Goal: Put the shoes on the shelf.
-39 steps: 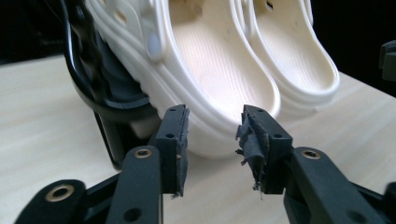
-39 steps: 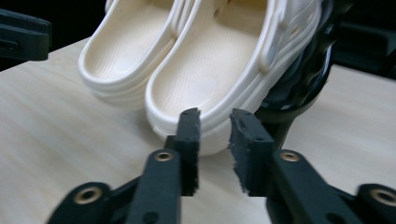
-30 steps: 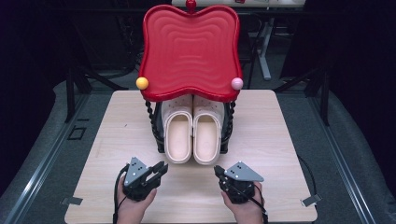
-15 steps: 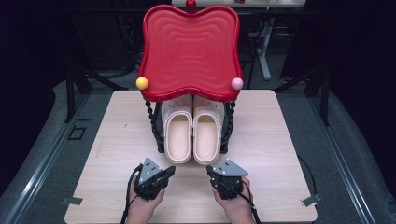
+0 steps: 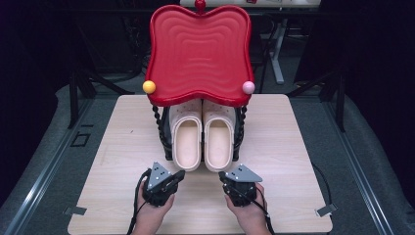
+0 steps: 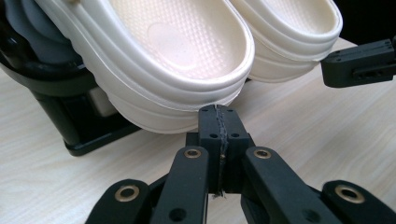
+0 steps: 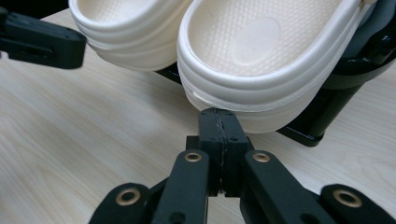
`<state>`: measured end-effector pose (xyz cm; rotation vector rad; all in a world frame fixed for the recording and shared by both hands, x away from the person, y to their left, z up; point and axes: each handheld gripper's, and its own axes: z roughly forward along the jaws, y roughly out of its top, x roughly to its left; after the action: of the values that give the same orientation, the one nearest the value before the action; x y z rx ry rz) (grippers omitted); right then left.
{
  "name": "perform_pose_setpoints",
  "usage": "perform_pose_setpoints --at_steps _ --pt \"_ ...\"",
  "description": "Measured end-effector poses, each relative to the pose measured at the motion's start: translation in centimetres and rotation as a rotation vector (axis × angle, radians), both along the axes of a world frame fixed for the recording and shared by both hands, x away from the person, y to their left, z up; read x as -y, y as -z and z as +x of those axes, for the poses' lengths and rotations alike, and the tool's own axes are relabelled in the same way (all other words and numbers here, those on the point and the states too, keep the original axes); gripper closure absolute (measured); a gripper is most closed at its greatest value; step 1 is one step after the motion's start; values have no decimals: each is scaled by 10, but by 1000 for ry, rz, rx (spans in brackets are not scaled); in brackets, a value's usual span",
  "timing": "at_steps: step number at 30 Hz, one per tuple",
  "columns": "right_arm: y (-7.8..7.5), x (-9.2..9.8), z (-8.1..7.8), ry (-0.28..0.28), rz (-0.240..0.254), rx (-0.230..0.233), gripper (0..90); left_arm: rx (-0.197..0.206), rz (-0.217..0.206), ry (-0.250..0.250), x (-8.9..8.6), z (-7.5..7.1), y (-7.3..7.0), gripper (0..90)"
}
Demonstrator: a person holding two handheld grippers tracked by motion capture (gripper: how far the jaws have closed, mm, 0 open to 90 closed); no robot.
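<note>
Cream clogs, a left clog [image 5: 186,141] and a right clog [image 5: 218,141], sit side by side and touching on the lower tier of a black stand [image 5: 165,142] at the middle of the desk [image 5: 293,147]. Their heels point toward 6 o'clock and overhang the stand's front edge, while the toes are tucked under a red tray [image 5: 198,54] that forms the stand's top. A yellow ball [image 5: 149,86] caps the tray's corner at 9 o'clock and a pink ball [image 5: 248,87] the corner at 3 o'clock; twisted black posts run down from them.

In the high view the left tool [image 5: 177,175] lies at about 7 o'clock from the clogs, held in the person's left hand [image 5: 149,215], its tip aimed toward the heel of the left clog. Its jaws have just been closing and now press flat together with nothing between them; in the left gripper view [image 6: 218,114] the tip sits just below the left clog's heel rim, very near it, though contact cannot be told.

The right tool [image 5: 223,176], in the right hand [image 5: 252,215], sits at about 5 o'clock. Its jaws have likewise just been closing and are pressed together, empty; in the right gripper view [image 7: 219,116] the tip stands just under the right clog's heel.
</note>
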<state>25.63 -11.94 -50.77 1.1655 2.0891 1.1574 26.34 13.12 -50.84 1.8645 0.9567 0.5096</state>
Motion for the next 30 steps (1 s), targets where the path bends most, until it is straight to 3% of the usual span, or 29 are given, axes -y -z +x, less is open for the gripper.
perform_pose_setpoints --at_steps 8,16,30 --pt "-8 4 0 19 -21 33 900 23 0 -40 -11 3 -11 899" --pt "-16 7 11 41 -26 42 900 29 1 -72 -19 17 -16 899" --pt "-26 4 38 61 -39 51 900 35 13 -88 -13 45 -27 899"
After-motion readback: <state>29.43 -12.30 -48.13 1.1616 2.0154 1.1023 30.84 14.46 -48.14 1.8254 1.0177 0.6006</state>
